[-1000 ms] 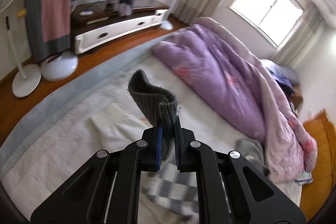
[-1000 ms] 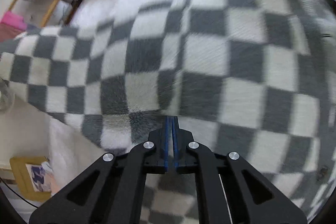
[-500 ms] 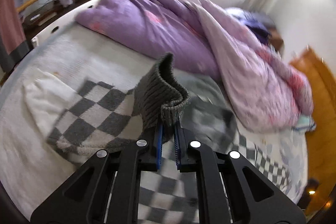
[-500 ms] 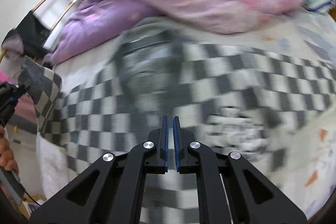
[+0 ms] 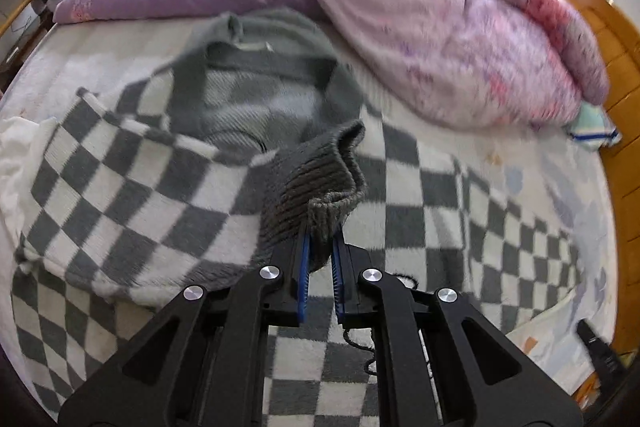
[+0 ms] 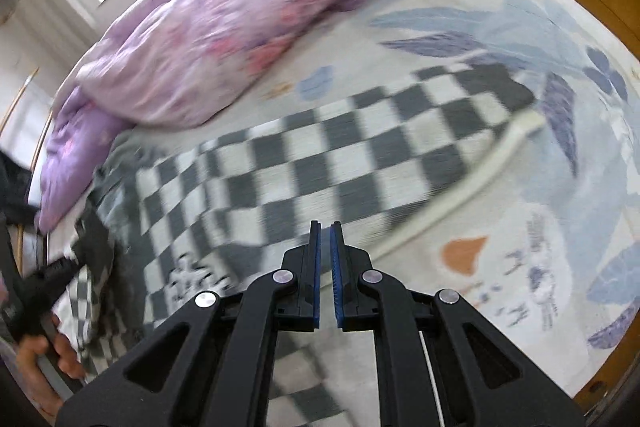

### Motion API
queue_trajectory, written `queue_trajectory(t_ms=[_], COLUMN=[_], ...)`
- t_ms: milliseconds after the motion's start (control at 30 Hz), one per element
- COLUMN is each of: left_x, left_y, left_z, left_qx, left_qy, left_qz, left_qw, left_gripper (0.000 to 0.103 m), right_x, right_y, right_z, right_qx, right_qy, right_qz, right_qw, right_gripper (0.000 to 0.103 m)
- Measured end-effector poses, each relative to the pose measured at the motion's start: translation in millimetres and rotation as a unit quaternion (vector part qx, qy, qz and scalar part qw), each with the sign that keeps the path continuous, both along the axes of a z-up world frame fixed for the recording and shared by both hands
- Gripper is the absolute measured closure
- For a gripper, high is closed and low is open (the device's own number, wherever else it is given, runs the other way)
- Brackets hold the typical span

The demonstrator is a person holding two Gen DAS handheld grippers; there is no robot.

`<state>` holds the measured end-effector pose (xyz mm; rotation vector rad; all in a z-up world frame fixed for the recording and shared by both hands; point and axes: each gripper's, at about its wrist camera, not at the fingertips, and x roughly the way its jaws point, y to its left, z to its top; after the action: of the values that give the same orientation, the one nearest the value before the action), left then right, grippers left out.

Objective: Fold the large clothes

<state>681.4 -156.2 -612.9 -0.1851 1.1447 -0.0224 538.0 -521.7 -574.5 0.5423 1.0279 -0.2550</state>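
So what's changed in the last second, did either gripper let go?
The left gripper carried the ribbed cuff across and down over the checkered sweater, now spread on the bed sheet. The right gripper pulled back, nearly closed and empty. Left grip unchanged; quilt unmoved.

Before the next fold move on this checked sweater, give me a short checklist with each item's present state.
1. Left gripper holds the ribbed cuff: ok, cuff is pinched between the pads.
2. Right gripper holds cloth: not ok, nothing between its nearly closed pads.
3. Sweater spread on the bed: ok, body lies mostly flat.
4. Sleeve laid over the body: ok, it crosses the front.
5. Quilt apart from the sweater: cannot tell, it lies close at the collar.
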Motion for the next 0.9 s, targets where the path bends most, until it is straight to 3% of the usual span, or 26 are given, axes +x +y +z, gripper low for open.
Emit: queue_trajectory(t_ms=[67, 133, 200, 267, 333, 633, 800, 900], left_x=[2, 4, 5, 6, 4, -10, -10, -8], left_y=[-4, -7, -12, -19, -30, -78, -84, -84], left_z=[-13, -23, -32, -42, -48, -72, -96, -100], left_qx=[0.008, 0.014, 0.016, 0.013, 0.009, 0.008, 0.01, 0.005], left_qy=[0.014, 0.026, 0.037, 0.05, 0.054, 0.079, 0.108, 0.11], left_qz=[0.005, 0.011, 0.011, 0.005, -0.005, -0.075, -0.079, -0.078], left_qw=[0.9999, 0.9995, 0.9991, 0.9987, 0.9985, 0.994, 0.9909, 0.9908], left_gripper=[0.092, 0.088, 0.079, 0.063, 0.057, 0.057, 0.057, 0.057], right_x=[-6, -10, -13, -14, -14, 10, 26, 30], right_y=[-24, -46, -68, -87, -103, -160, -170, -171], right_z=[-7, -13, -21, -29, -37, -77, -101, -109], right_qx=[0.006, 0.014, 0.02, 0.032, 0.042, 0.061, 0.063, 0.073], right_qy=[0.001, -0.001, -0.001, -0.004, -0.004, 0.008, 0.048, 0.038], right_qz=[-0.029, -0.056, -0.08, -0.099, -0.119, -0.169, -0.169, -0.162], right_qw=[1.0, 0.998, 0.997, 0.995, 0.992, 0.984, 0.983, 0.983], right_gripper=[0.094, 0.079, 0.073, 0.071, 0.07, 0.062, 0.061, 0.061])
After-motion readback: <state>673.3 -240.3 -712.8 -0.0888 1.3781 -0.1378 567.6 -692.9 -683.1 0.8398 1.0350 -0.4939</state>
